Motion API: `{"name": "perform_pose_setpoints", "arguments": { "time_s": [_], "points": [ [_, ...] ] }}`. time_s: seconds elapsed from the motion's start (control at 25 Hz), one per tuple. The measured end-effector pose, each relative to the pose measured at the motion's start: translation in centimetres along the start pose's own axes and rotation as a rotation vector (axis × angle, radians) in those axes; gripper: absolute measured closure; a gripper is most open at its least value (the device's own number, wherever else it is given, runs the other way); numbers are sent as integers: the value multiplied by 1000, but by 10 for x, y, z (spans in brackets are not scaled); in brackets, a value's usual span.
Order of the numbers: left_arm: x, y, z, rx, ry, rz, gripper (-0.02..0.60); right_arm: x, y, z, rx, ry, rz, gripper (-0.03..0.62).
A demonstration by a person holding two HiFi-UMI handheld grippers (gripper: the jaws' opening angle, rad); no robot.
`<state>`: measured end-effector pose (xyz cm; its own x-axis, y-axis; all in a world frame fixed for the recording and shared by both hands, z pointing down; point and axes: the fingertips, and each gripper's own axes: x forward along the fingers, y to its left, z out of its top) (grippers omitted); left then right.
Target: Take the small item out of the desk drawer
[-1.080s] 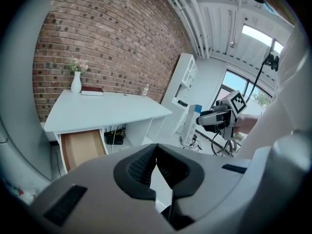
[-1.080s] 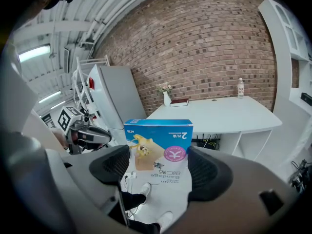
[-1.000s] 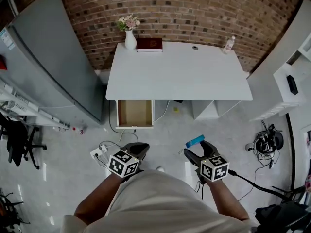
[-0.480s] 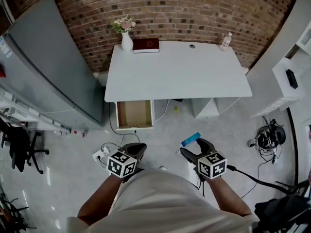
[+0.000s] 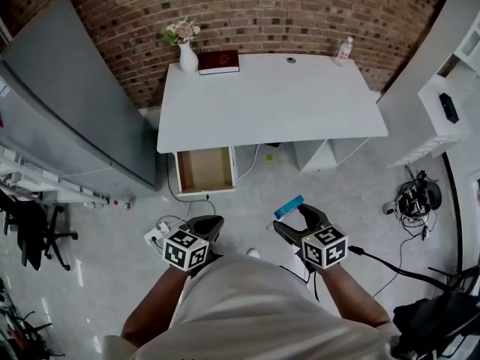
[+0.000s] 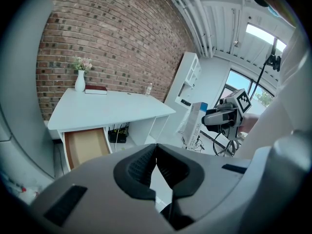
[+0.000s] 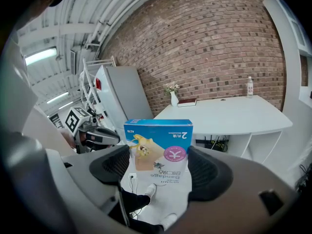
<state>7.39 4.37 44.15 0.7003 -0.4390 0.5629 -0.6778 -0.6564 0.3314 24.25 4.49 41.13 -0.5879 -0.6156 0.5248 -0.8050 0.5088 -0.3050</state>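
My right gripper (image 5: 290, 216) is shut on a small blue and white bandage box (image 7: 159, 152), held upright between its black pads; the box (image 5: 289, 206) sticks out past the jaws above the floor. The left gripper (image 5: 205, 224) is shut with nothing in it, its pads (image 6: 146, 165) touching. Both grippers hang low in front of the person, well back from the white desk (image 5: 270, 100). The desk drawer (image 5: 204, 170) stands pulled open under the desk's left end, its brown bottom (image 6: 87, 146) bare.
A vase of flowers (image 5: 185, 55), a dark red book (image 5: 218, 61) and a small bottle (image 5: 343, 50) sit along the desk's far edge by the brick wall. A grey cabinet (image 5: 71, 103) stands left. A power strip (image 5: 155, 235) and cables (image 5: 409, 201) lie on the floor.
The person has stepped slightly back from the desk; both grippers stay low, the right one still holding the box. The drawer stays open.
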Motion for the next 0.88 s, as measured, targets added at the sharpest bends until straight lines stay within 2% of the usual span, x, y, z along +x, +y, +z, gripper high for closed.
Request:
{"name": "perform_pose_setpoints", "arguments": {
  "time_s": [0.88],
  "points": [
    [1, -3, -5, 4, 11, -15, 558, 5, 8, -9, 4, 13, 16, 212]
  ]
}}
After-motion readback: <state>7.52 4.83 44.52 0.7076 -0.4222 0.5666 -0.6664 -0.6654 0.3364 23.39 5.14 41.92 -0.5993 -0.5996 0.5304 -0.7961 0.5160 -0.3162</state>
